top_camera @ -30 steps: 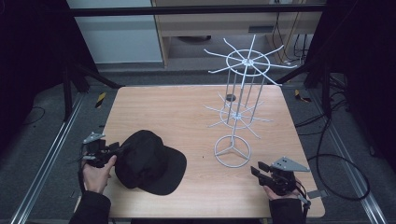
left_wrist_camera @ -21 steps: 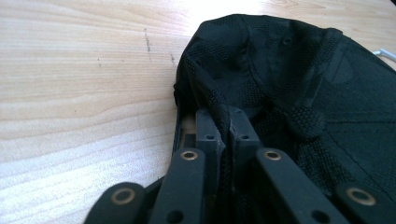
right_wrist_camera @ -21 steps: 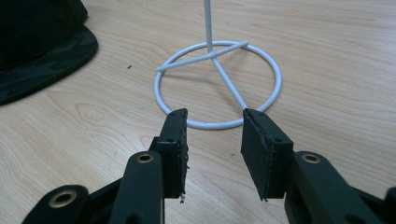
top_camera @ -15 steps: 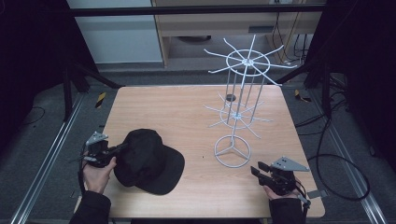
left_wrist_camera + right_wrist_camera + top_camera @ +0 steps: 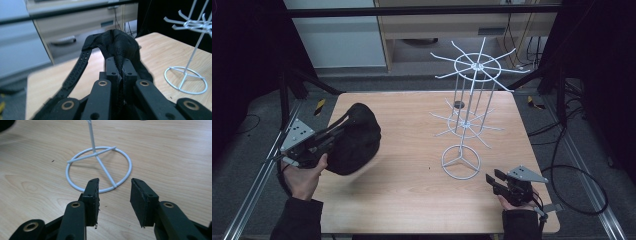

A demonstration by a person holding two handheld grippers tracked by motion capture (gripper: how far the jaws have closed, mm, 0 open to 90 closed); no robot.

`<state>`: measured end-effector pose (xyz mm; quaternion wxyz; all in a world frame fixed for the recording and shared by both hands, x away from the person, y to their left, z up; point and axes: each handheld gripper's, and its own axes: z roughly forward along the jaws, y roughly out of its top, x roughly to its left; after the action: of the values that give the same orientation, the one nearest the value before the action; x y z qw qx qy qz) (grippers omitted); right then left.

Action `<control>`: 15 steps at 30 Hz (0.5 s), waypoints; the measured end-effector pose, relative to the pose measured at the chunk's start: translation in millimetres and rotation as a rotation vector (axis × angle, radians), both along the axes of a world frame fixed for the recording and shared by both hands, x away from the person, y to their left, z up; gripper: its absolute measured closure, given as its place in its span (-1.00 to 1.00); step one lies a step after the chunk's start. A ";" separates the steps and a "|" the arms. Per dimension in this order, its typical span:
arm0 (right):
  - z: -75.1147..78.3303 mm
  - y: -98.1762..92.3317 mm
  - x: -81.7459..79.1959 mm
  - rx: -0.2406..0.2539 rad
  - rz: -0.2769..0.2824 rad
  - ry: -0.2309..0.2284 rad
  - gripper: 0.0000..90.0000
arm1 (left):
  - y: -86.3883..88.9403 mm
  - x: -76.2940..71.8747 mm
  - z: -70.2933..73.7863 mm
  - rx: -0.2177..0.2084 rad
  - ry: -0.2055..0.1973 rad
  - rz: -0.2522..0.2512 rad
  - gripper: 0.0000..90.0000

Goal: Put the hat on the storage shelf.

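Cap (image 5: 354, 140) clamped in L gripper (image 5: 328, 142) above table (image 5: 412, 200); R gripper (image 5: 494, 180) open by rack (image 5: 462, 145).

The cap (image 5: 354, 142) is black all over, with a fine mesh look, and its strap (image 5: 76, 72) has rows of little holes. The rack (image 5: 469, 117) is white wire from its spokes down to its round foot. The table (image 5: 412, 200) is light brown wood with wavy grain lines. The left gripper (image 5: 120, 65) is black with gold rings on its arms and a grey plate. The right gripper (image 5: 113, 201) is black too, with the same gold rings
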<state>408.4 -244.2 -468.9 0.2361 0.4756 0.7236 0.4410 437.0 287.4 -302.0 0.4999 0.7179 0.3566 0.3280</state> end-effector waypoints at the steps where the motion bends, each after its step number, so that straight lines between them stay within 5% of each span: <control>1: -0.2 -0.8 0.5 0.000 -0.005 0.002 0.30 | -1.5 -1.3 5.4 0.004 -0.018 -0.005 0.93; 10: -2.9 -5.8 4.5 -0.004 -0.030 -0.004 0.29 | -6.6 -11.5 43.0 -0.095 -0.122 -0.157 0.93; 15: -4.3 -7.4 7.0 -0.014 -0.041 -0.003 0.29 | -18.7 -21.8 64.8 -0.085 -0.196 -0.243 0.93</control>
<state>415.4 -251.5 -473.2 0.2492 0.4880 0.7164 0.4318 415.2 268.8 -237.2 0.5982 0.6985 0.2301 0.3183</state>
